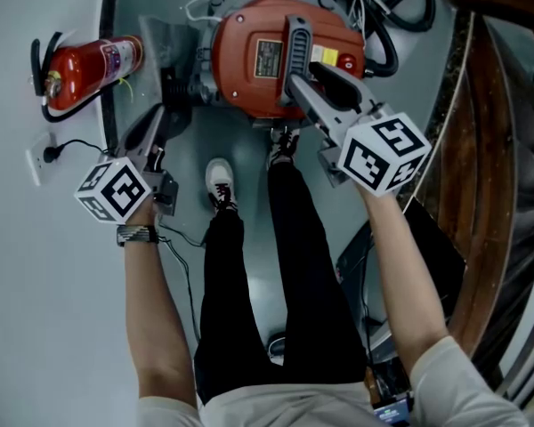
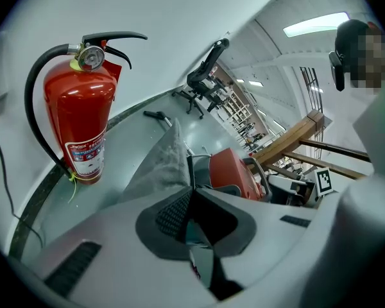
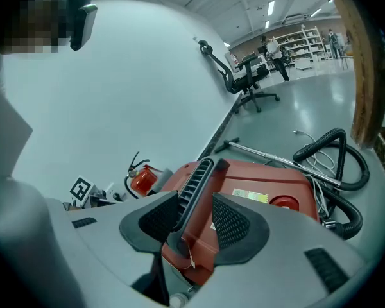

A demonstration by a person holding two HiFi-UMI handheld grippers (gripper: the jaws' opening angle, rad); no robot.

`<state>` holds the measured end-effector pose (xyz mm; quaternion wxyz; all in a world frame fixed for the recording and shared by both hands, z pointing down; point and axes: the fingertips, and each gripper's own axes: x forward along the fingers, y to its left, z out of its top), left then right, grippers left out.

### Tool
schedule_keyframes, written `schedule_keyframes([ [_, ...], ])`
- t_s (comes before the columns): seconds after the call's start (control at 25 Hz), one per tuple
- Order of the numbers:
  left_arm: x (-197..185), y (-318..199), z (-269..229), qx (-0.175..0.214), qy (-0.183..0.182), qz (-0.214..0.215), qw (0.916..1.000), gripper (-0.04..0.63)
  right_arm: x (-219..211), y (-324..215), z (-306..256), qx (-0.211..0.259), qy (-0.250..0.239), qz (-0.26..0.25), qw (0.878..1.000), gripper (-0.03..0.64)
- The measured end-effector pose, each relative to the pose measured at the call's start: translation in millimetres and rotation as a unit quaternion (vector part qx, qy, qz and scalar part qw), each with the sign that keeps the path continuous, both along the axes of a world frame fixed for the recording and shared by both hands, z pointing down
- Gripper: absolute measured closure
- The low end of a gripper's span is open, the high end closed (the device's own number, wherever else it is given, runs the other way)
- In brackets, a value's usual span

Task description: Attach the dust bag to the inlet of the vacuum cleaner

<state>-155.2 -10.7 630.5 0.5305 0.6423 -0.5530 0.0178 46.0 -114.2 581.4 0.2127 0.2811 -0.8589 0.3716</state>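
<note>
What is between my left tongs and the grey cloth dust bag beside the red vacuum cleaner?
Nothing visible does. The grey cloth dust bag runs right up to the tips of the left tongs, beside the red vacuum cleaner; whether they pinch it, I cannot tell.

The scene is viewed steeply downward from head height. The two gripper views are taken low and close. A round red vacuum cleaner body (image 1: 258, 60) and a red cylindrical fire extinguisher (image 1: 89, 65) are shared by all three.

The labels on the fire extinguisher (image 2: 77, 117) and vacuum cleaner (image 1: 245, 65) are too blurred to read.
</note>
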Motion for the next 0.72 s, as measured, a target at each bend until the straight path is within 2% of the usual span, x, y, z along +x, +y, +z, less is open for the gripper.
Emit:
schedule_keyframes([
  [0.24, 4.4, 0.4, -0.7, 0.002, -0.015, 0.038, 0.9992, 0.580, -0.2, 0.9, -0.9, 0.001, 0.000, 0.004, 1.000, 0.456],
  [0.72, 9.2, -0.2, -3.0, -0.006, 0.004, 0.059, 0.9982, 0.580, -0.1, 0.4, -1.2, -0.003, -0.005, 0.015, 1.000, 0.456],
])
